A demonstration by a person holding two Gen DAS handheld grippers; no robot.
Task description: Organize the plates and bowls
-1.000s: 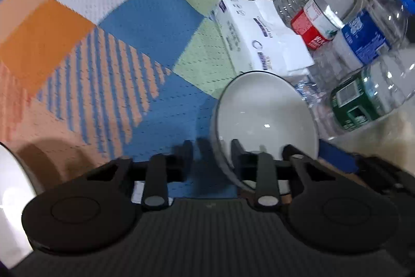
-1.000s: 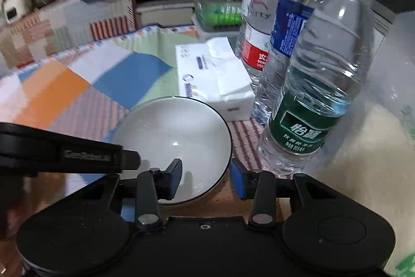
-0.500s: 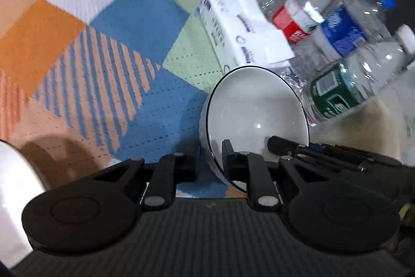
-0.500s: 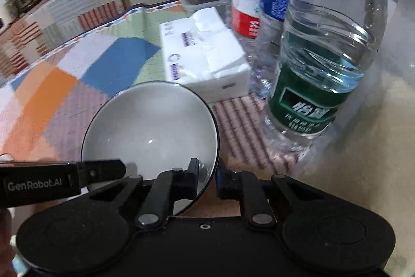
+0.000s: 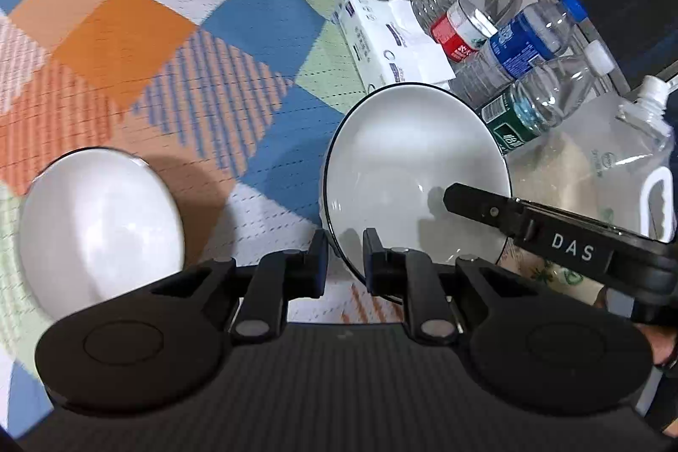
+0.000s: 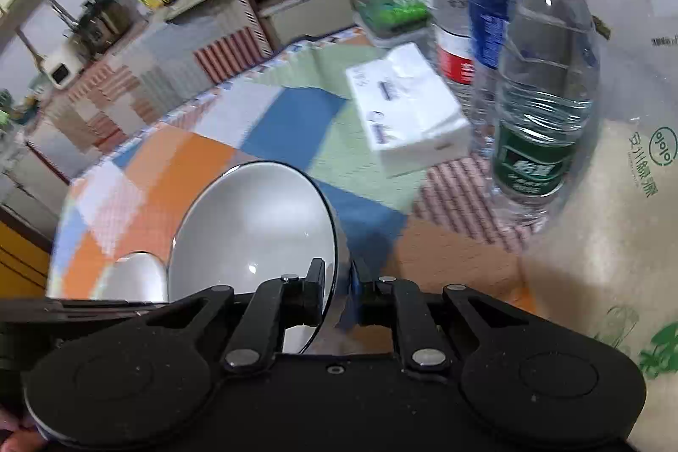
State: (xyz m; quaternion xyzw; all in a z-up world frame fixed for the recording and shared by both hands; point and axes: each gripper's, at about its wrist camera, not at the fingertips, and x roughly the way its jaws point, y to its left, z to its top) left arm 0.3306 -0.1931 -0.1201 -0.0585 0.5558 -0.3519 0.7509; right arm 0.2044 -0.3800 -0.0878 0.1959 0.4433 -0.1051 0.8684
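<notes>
Above the checked tabletop [image 5: 262, 28] | left gripper [image 5: 344, 261] pinching white bowl [image 5: 407, 164] rim | right gripper [image 6: 339, 293] clamped on opposite rim | second bowl [image 5: 97, 223] beside.

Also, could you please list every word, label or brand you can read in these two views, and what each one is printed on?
"DAS": white letters on the right gripper, seen from the left wrist.
Green-label bottle: white characters, too blurred to read.
Red-label bottle, blue-label bottle, tissue pack: print too small.
Clear bag: green characters, not legible.
</notes>
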